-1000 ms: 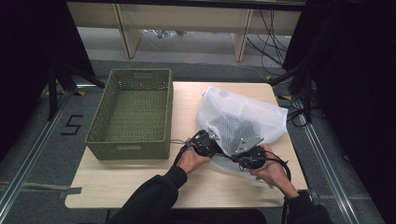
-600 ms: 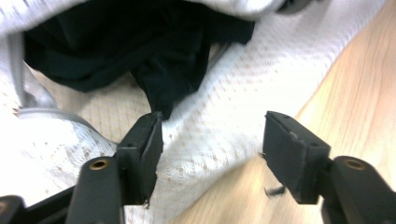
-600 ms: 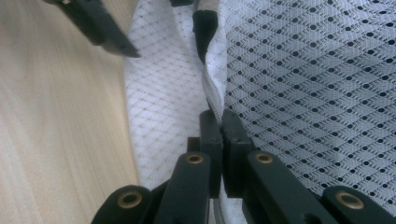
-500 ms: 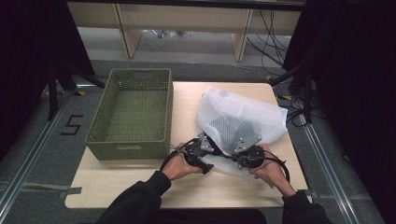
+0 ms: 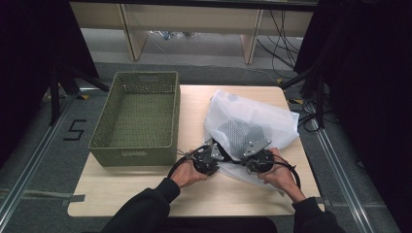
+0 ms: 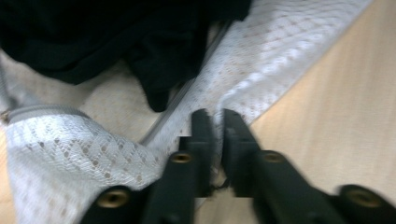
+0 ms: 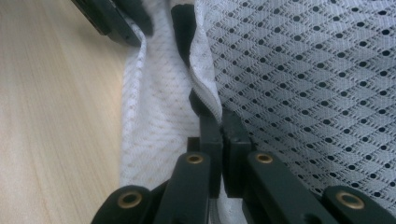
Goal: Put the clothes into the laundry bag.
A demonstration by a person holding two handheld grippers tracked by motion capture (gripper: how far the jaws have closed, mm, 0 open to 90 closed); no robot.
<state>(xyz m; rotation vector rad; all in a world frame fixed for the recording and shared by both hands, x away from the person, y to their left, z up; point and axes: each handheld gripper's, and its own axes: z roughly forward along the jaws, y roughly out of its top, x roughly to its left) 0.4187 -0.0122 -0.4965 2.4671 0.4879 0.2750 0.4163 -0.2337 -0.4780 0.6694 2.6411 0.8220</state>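
Mesh bag (image 5: 252,124), white and crumpled, lies right of centre with dark clothing (image 5: 233,133) blurred inside. Left gripper (image 6: 217,123) has just been closing and pinches its edge; right gripper (image 7: 219,123) clamps its hem.

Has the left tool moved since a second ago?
Yes. The left tool went out toward the green basket and has come back to the white mesh bag; its jaws have just been closing on the bag's edge.
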